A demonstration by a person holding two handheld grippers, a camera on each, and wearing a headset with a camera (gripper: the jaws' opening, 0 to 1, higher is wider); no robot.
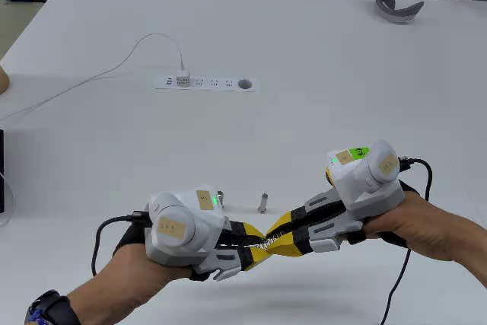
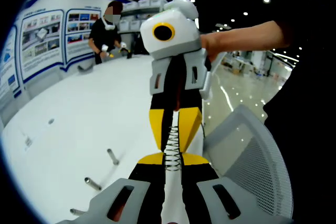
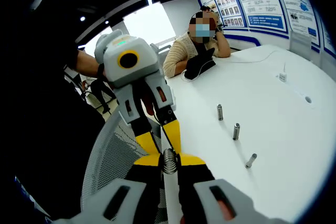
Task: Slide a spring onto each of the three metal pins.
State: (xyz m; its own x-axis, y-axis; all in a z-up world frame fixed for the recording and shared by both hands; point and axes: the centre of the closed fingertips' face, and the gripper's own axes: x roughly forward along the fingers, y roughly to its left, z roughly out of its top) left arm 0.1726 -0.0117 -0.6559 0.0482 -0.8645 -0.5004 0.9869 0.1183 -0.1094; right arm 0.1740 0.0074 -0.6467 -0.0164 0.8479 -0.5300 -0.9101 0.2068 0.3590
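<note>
My two grippers meet tip to tip low over the front of the white table (image 1: 319,74). A small steel spring (image 1: 263,243) bridges their yellow tips. The left gripper (image 1: 253,246) is shut on one end of the spring (image 2: 172,149). The right gripper (image 1: 278,237) comes in from above (image 2: 175,125) and closes on the other end. In the right gripper view the spring (image 3: 168,161) is seen end-on between that gripper's own tips (image 3: 167,162). Three short metal pins (image 3: 236,131) stand in a row on the table; two pins (image 1: 262,202) sit just behind the grippers.
A white power strip (image 1: 205,82) with a plug and cable lies mid-table. A grey curved object (image 1: 397,4) rests at the far right. A grey mesh chair back (image 2: 252,156) is beside the table edge. People sit and stand at the table's far ends.
</note>
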